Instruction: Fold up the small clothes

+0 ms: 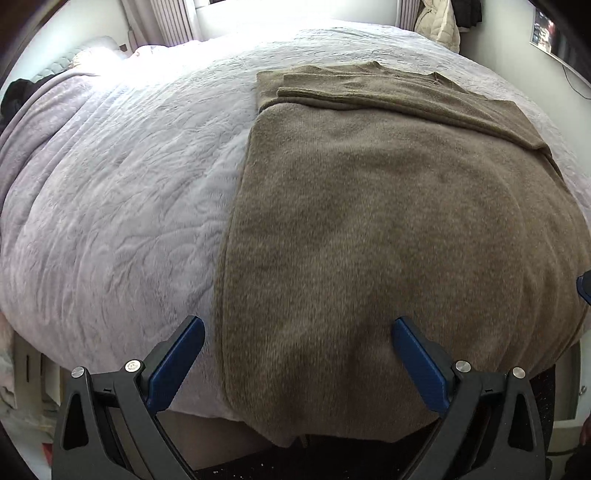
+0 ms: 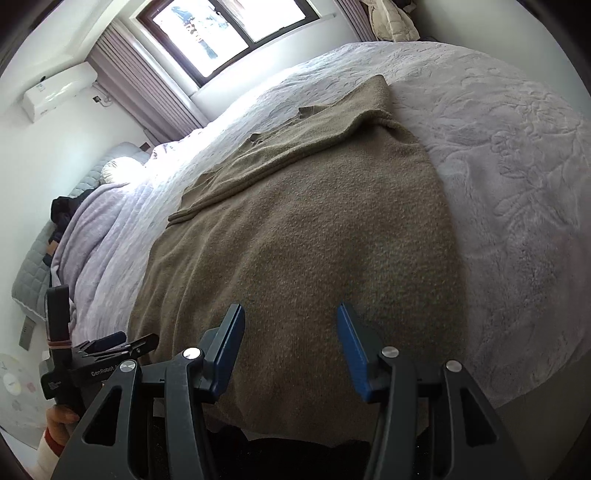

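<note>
Left gripper (image 1: 298, 334) jaws wide, nothing held, hovering over the near-left hem of the sweater (image 1: 388, 229); left finger (image 1: 177, 365) over bedspread (image 1: 118, 206), right finger over knit. Right gripper (image 2: 291, 325) also wide, nothing held, both fingers above the sweater's near hem. Sweater: brown knit, flat on the bed, hem draped over the near edge, sleeves folded across the top. Window (image 2: 229, 26) and AC unit (image 2: 59, 90) behind. Left gripper also shows at right view's lower left.
</note>
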